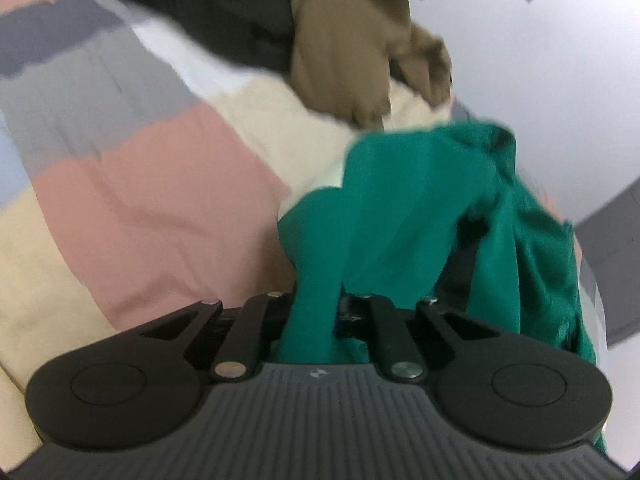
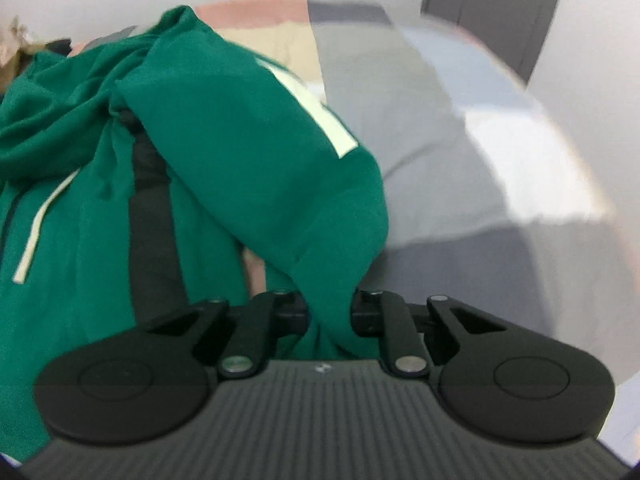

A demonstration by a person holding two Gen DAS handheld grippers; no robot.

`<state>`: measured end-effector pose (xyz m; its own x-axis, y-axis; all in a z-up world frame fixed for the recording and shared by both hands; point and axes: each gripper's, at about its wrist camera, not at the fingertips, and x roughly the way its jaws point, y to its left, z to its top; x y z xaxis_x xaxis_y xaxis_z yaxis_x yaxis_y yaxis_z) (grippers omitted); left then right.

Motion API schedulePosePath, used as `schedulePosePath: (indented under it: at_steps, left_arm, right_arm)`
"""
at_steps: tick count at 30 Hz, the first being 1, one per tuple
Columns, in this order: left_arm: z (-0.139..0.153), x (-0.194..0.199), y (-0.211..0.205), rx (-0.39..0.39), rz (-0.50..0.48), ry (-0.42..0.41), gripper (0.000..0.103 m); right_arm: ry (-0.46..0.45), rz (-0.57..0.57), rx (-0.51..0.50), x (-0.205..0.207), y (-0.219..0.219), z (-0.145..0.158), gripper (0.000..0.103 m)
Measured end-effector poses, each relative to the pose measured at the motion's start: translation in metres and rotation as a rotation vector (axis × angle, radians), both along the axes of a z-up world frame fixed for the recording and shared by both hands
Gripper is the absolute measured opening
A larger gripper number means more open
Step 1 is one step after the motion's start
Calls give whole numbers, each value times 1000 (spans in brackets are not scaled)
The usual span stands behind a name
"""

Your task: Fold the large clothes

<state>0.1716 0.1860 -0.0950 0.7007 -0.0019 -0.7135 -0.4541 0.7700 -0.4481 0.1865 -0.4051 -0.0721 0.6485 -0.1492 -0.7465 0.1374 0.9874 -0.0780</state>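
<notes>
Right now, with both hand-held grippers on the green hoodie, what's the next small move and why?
Probably lift and spread it. The left hand-held gripper and right hand-held gripper each pinch a fold of the green hoodie, which hangs bunched over the striped bedcover, so it needs flattening before folding.

You are looking at two evenly lit, fairly bright views under soft, diffuse indoor light; no hard shadows are falling across the striped bedding (image 1: 152, 184), and only a faint dark patch is sitting beneath the raised green garment (image 2: 224, 152). Motion blur is smearing the brown and dark clothes (image 1: 320, 28) in the left wrist view and softening the bedding's pale patch (image 2: 532, 168) in the right wrist view. Fisheye distortion is bending the wall (image 1: 540, 60) and the grey door (image 2: 492, 4), and dark vignetting is clipping the lower corners.
</notes>
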Motion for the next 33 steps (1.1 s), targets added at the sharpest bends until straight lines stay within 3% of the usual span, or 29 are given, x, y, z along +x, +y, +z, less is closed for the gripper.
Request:
schedulePosePath:
  at_steps: [8, 11, 13, 15, 19, 22, 25, 30, 33]
  left_arm:
    - [52, -5, 27, 237, 160, -213, 11]
    - [52, 3, 40, 257, 211, -220, 11]
    - [44, 14, 46, 286, 225, -173, 11]
    - [31, 26, 54, 315, 227, -107, 11]
    - [3, 45, 68, 363, 203, -3, 12]
    - [-10, 49, 74, 338, 204, 26, 12]
    - [-15, 51, 71, 373, 185, 50, 12]
    - [-14, 52, 68, 391, 179, 55, 14]
    - [-5, 50, 61, 414, 174, 60, 35]
  right_arm:
    - [-190, -126, -129, 6, -58, 63, 14]
    - [-264, -170, -198, 20, -81, 86, 14]
    - [-312, -195, -246, 27, -94, 93, 14]
    - [-323, -225, -276, 36, -108, 88, 14]
    - [-253, -245, -238, 52, -135, 44, 15]
    - [-176, -278, -194, 55, -144, 1, 16]
    - [-140, -305, -149, 51, -153, -31, 18]
    - [-177, -312, -110, 39, -148, -31, 21]
    - [-204, -308, -73, 35, -145, -15, 39]
